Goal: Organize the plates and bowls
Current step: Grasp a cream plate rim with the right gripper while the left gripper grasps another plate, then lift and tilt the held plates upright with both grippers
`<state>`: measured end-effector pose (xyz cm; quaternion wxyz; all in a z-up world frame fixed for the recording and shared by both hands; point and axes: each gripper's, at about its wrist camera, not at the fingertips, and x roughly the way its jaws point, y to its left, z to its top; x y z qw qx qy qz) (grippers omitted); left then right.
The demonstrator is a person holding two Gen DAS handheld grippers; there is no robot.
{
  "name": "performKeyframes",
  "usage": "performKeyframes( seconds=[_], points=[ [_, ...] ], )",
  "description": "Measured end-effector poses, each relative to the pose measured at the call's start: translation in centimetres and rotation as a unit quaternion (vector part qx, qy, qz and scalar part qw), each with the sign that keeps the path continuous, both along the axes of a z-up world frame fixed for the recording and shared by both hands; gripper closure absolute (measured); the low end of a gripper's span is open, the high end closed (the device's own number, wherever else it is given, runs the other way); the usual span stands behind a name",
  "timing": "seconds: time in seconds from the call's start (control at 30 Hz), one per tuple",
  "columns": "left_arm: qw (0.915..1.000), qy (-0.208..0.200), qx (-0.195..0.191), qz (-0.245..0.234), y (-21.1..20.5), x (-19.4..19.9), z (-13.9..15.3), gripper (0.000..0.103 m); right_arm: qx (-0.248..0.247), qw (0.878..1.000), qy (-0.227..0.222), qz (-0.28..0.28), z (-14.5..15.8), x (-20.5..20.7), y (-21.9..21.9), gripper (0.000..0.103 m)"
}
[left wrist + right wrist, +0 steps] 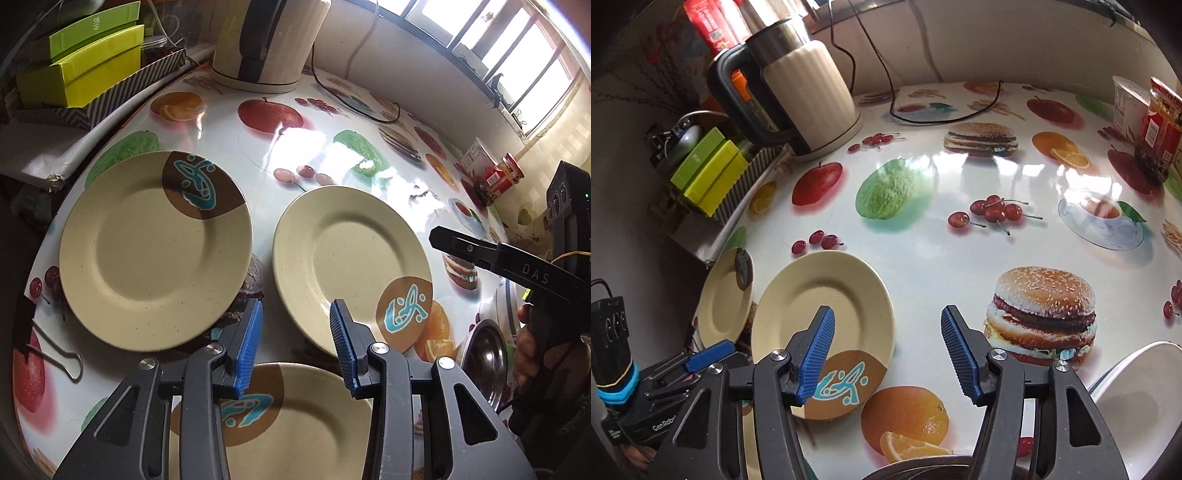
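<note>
Left wrist view: far-left plate, middle plate and a third plate at the bottom lie flat on the glossy fruit-print tablecloth, with a steel bowl lower right. Speckled, stiff, likely slick, so pinch a raised rim. Left gripper gapes empty; right gripper likewise spread, grasping nothing.

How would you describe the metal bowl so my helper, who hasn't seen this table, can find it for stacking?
Start at the round table with the fruit-and-burger print cloth. Three beige plates lie on it; go to the right-hand plate, then past its brown-and-blue emblem towards the table's near right edge. There sits the metal bowl, the only shiny silver dish, beside the right gripper.
</note>
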<state>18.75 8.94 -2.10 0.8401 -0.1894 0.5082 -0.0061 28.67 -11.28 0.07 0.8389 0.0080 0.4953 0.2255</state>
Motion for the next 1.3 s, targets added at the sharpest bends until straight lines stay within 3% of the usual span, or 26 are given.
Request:
performKeyframes(
  seconds=[0.2, 0.73, 1.3],
  points=[
    [0.9999, 0.008, -0.010, 0.005, 0.3, 0.5, -0.7, 0.067, 0.010, 0.999, 0.046, 0.005, -1.7, 1.1, 0.7, 0.062],
    [0.9993, 0.016, -0.034, 0.009, 0.3, 1.4, -1.6, 0.078, 0.026, 0.995, 0.095, 0.001, -3.6, 1.6, 0.7, 0.084],
    [0.9997, 0.008, -0.022, 0.012, 0.3, 1.6, -1.3, 0.079, 0.039, 0.994, 0.097, 0.003, -3.8, 1.6, 0.6, 0.087]
  ],
)
